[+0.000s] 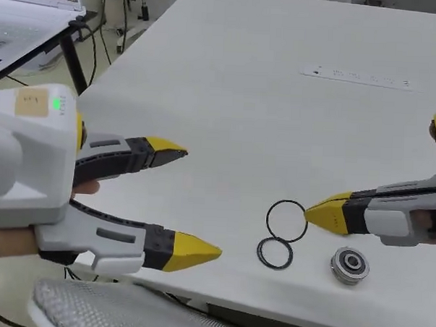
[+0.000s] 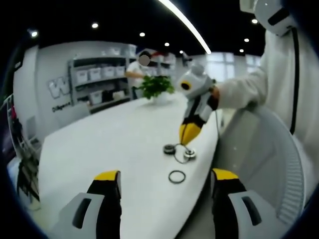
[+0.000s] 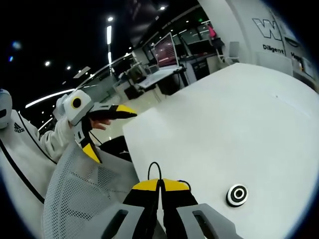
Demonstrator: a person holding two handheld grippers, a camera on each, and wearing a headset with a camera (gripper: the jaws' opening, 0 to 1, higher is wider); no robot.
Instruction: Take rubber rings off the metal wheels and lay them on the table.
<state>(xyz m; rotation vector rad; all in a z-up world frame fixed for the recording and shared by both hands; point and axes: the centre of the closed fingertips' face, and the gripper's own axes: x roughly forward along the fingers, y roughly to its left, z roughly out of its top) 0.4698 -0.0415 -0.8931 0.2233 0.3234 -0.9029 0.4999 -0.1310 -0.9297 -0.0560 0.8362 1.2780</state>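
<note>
My right gripper [image 1: 308, 211] is shut on the edge of a thin black rubber ring [image 1: 286, 221], which tilts up off the white table [image 1: 228, 99]. A second, smaller ring [image 1: 275, 253] lies flat just in front of it. A metal wheel [image 1: 349, 265] sits near the table's front edge, beside the right gripper. Another wheel [image 3: 238, 194] rests on the far side of the right gripper [image 3: 159, 181]. My left gripper [image 1: 200, 202] hovers open and holds nothing, well to the left of the rings. In the left gripper view the loose ring [image 2: 176, 176] lies ahead of the jaws.
A laptop on a stand [image 1: 28, 25] is off the table's far left corner. A flat white strip [image 1: 359, 77] lies on the far right of the table. A mesh chair back [image 1: 110, 307] is against the front edge. A plant [image 2: 155, 87] stands at the far end.
</note>
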